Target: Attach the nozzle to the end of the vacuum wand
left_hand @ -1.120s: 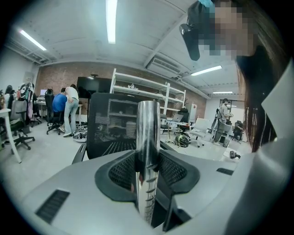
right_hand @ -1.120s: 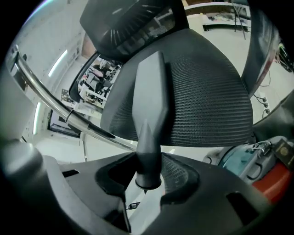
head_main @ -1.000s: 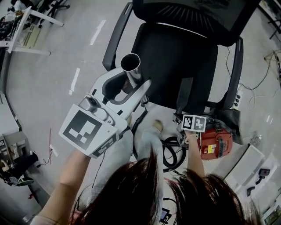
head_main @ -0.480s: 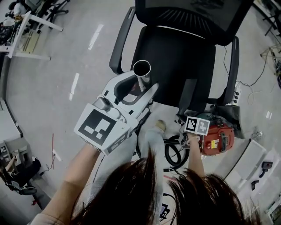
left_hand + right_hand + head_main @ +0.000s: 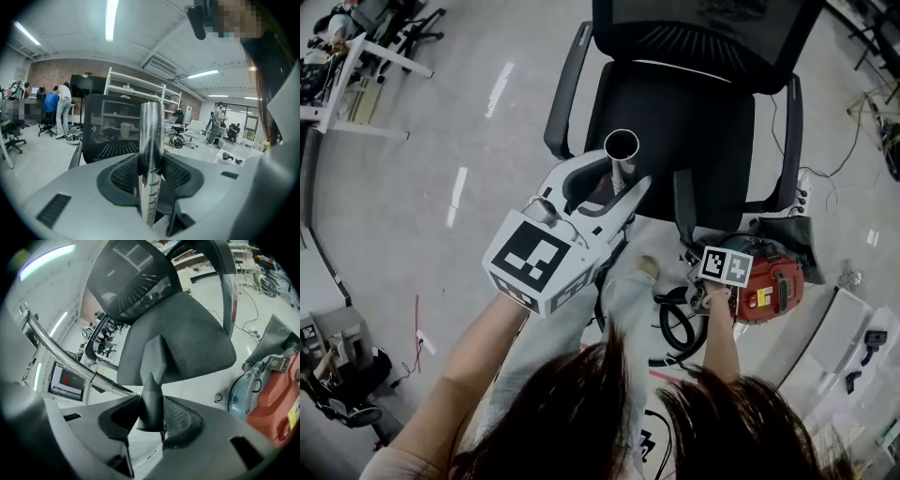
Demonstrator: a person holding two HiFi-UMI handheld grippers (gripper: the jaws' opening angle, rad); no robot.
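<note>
Over the past second you carried the wand [image 5: 622, 150] right, over the front edge of the chair [image 5: 675, 103], nearer the nozzle [image 5: 683, 204]. Your left gripper [image 5: 151, 176] had its fingers clamped on the wand, which stood upright, open end facing the head camera. Your right gripper [image 5: 152, 416] had its fingers clamped on the nozzle, right of centre, pointing up-frame.

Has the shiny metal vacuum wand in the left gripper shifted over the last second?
Yes. The metal vacuum wand moved right, inward over the black office chair seat.
</note>
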